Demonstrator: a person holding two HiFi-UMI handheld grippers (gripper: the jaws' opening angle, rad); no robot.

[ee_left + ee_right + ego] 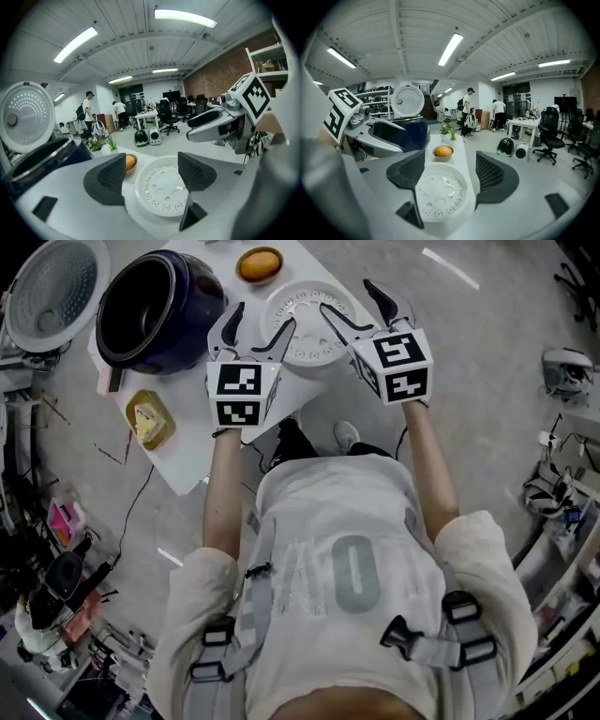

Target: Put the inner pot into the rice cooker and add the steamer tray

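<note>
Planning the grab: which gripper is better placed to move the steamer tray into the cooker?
Left, probably: the left gripper is open by the steamer tray edge nearest the rice cooker; the right gripper sits on the far side.

The left hand-held gripper [261, 322] and right hand-held gripper [352, 301] cover parts of the steamer tray [305, 306], left and right. The rice cooker [199, 296] is too dark inside to tell whether the inner pot sits there. Its lid [54, 287] is clipped by the far edge.
</note>
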